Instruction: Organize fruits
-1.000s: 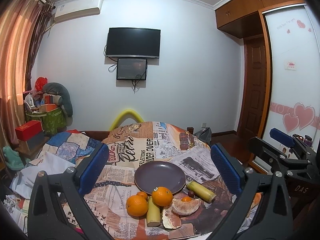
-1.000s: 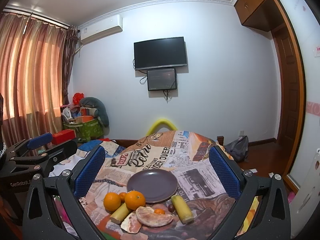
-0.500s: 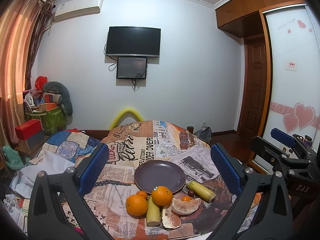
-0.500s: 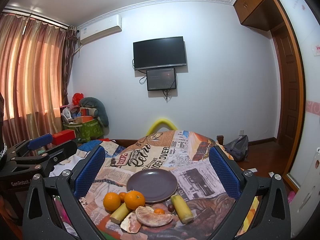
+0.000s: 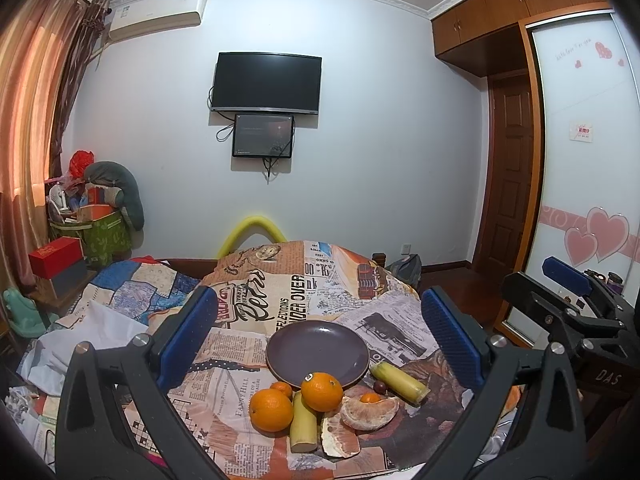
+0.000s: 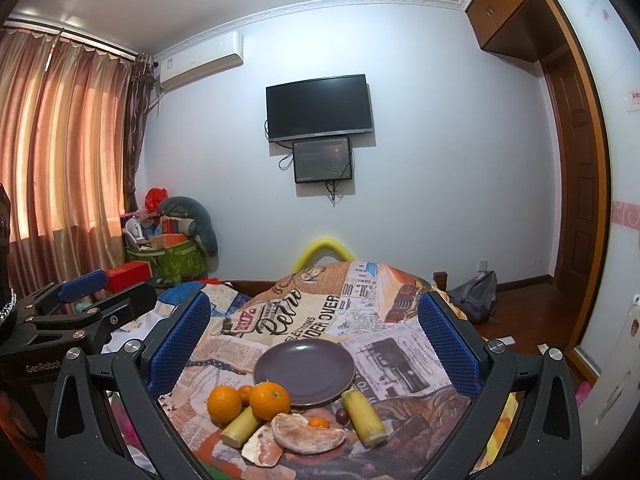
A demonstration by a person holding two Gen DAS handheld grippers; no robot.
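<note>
An empty purple plate [image 5: 317, 353] [image 6: 304, 372] lies on a newspaper-print cloth. In front of it lie two large oranges [image 5: 271, 409] [image 5: 322, 391] [image 6: 224, 403] [image 6: 269, 401], small mandarins [image 5: 281, 389] [image 6: 319, 423], two yellow-green cane pieces [image 5: 303, 426] [image 5: 399, 378] [image 6: 363, 416], peeled pomelo segments [image 5: 370, 412] [image 6: 307, 435] and a dark grape [image 5: 380, 387]. My left gripper [image 5: 318, 332] and right gripper [image 6: 314, 334] are open and empty, held above and short of the fruit. Each shows at the edge of the other's view.
The cloth covers a round table [image 5: 280, 280]. A patchwork quilt [image 5: 132, 292] lies to the left, with a green bin of clutter [image 5: 96, 236] and a red box [image 5: 56, 256]. A wooden door [image 5: 508, 168], a backpack [image 6: 476, 296] and a wardrobe stand to the right.
</note>
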